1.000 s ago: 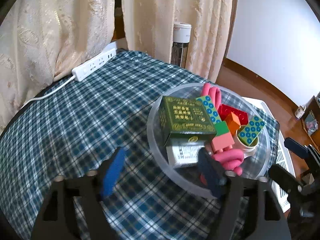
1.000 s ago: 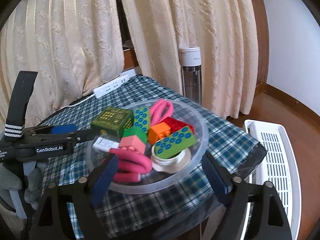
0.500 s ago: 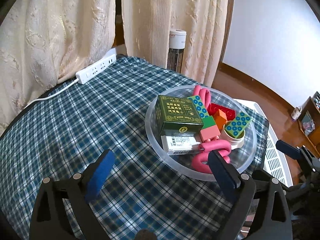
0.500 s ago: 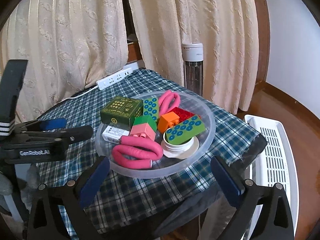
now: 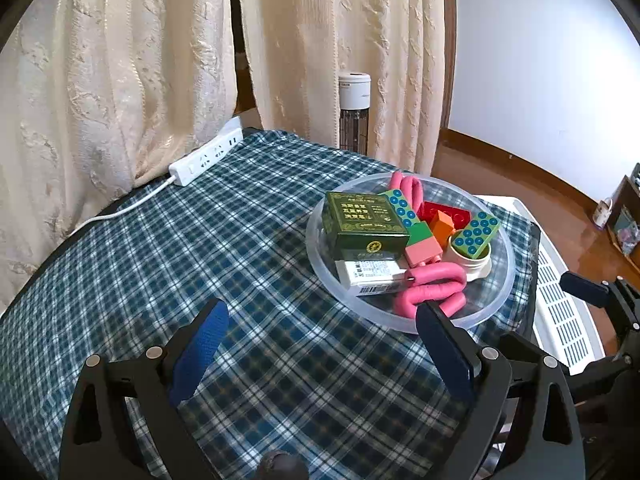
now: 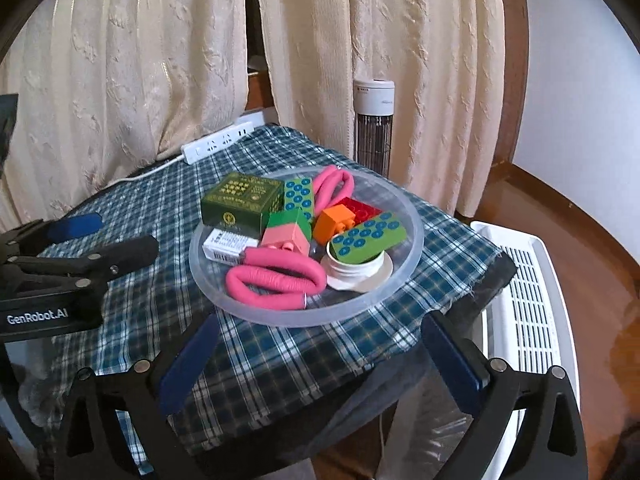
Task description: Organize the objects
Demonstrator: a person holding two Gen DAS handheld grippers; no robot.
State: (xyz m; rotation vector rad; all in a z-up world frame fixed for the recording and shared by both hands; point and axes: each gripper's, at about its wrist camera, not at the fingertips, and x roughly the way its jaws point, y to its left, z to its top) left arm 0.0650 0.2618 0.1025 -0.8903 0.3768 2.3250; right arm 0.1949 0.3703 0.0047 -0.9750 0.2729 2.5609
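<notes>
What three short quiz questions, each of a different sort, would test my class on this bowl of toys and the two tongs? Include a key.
1. True or false: the dark green box lies inside the clear plastic bowl.
2. Multiple choice: What rests on top of the white jar? A) the orange block B) a green brick with blue studs C) the power strip
3. Fill in: the left tongs and right tongs both stand ____, with nothing between them.

Key: 1 true. 2 B, the green brick with blue studs. 3 open; both have just been opening.
</notes>
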